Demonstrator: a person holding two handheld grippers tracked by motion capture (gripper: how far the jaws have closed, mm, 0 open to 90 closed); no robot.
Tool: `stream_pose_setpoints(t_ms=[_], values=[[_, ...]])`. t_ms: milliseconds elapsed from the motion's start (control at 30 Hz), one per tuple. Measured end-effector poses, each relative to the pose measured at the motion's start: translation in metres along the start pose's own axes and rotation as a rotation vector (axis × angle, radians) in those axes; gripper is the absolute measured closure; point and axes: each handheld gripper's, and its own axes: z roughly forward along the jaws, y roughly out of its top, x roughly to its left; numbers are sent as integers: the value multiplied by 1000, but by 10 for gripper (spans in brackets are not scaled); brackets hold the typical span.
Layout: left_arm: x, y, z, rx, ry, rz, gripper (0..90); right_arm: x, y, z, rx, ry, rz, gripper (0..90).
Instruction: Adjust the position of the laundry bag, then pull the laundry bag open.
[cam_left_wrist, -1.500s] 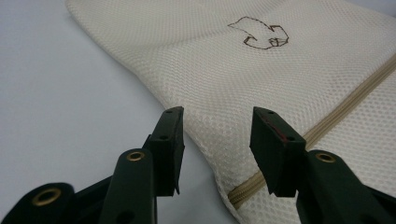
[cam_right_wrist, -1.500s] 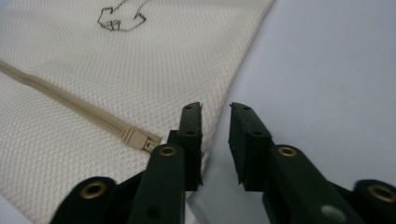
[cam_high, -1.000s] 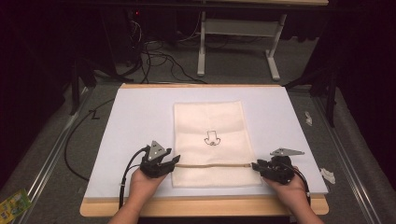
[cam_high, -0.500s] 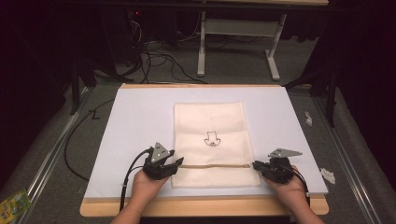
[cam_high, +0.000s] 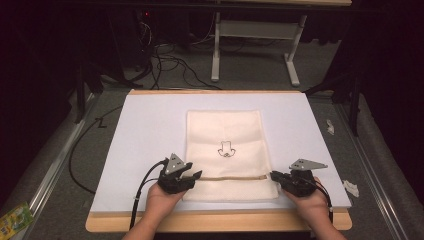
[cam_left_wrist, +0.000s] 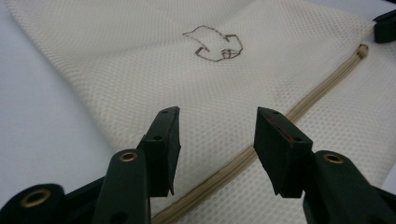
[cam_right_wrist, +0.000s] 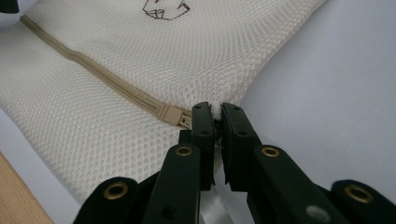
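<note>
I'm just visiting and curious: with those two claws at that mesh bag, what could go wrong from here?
1. The right claw pinches only the edge of the mesh laundry bag beside the zipper pull; the thin mesh might slip out or snag.
2. The left claw stands open over the zipper; closing there, it may grab mesh instead.
3. Pulling could drag the bag across the white mat.

The left gripper (cam_high: 196, 176) has its fingers parted, while the right gripper (cam_high: 273, 175) fingers have just been closing tight.

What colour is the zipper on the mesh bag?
Beige, slightly darker than the cream mesh bag; the zipper shows best in the right gripper view.
</note>
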Motion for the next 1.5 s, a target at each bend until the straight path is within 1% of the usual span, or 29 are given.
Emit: stream_pose_setpoints(t_ms=[67,100,133,233,333,400,467,500,533,567,667,700,767,833,900,933,1000,1033,1100,1167,1200,1233,1267,1333,1400,1500], values=[[-6,4,3,-21,-14,-10,513,1,1,0,-8,3,-8,859],[-9,5,5,-27,-17,-10,514,2,2,0,0,9,-8,860],[-12,7,7,-32,-21,-10,514,3,2,0,-1,7,-18,860],[-20,13,16,-35,-46,1,505,3,3,-1,-13,6,-22,860],[-26,18,25,-51,-70,-2,500,3,4,-3,-33,11,0,860],[-29,20,29,-52,-76,8,494,4,5,-5,-47,8,6,860],[-33,22,33,-36,-85,33,489,5,7,-6,-58,3,1,859],[-36,24,34,-33,-84,50,487,6,8,-6,-60,2,1,859],[-38,25,33,-30,-81,65,485,6,8,-7,-68,-1,-4,859],[-40,28,31,-32,-86,69,484,7,9,-7,-71,-2,-5,859],[-42,34,23,-62,-107,56,480,11,11,-6,-71,10,-25,860],[-43,36,21,-77,-113,42,481,13,10,-6,-68,11,-36,860],[-43,37,19,-87,-120,20,482,17,9,-5,-63,17,-49,859],[-44,38,22,-89,-122,10,483,18,10,-7,-71,18,-52,859],[-45,40,26,-74,-119,24,483,18,10,-9,-82,24,-52,858],[-45,42,27,-77,-120,25,483,18,10,-10,-82,24,-55,859],[-44,47,32,-99,-135,-7,483,18,10,-10,-86,22,-58,858],[-44,48,33,-100,-137,-10,483,17,9,-11,-87,15,-48,858],[-48,48,40,-87,-139,3,484,16,9,-11,-92,7,-39,858],[-54,46,46,-63,-145,14,484,15,10,-11,-103,5,-30,859],[-58,44,48,-49,-144,33,484,15,10,-11,-105,3,-32,858],[-62,44,50,-42,-144,47,484,15,10,-11,-104,0,-23,858],[-64,43,51,-41,-149,53,485,15,10,-11,-107,0,-19,858],[-69,44,53,-41,-163,50,485,14,10,-10,-113,-2,-23,857],[-75,43,58,-36,-180,52,488,14,11,-10,-117,-1,-18,857],[-84,42,69,-10,-222,58,521,13,11,-10,-117,5,-14,857]])
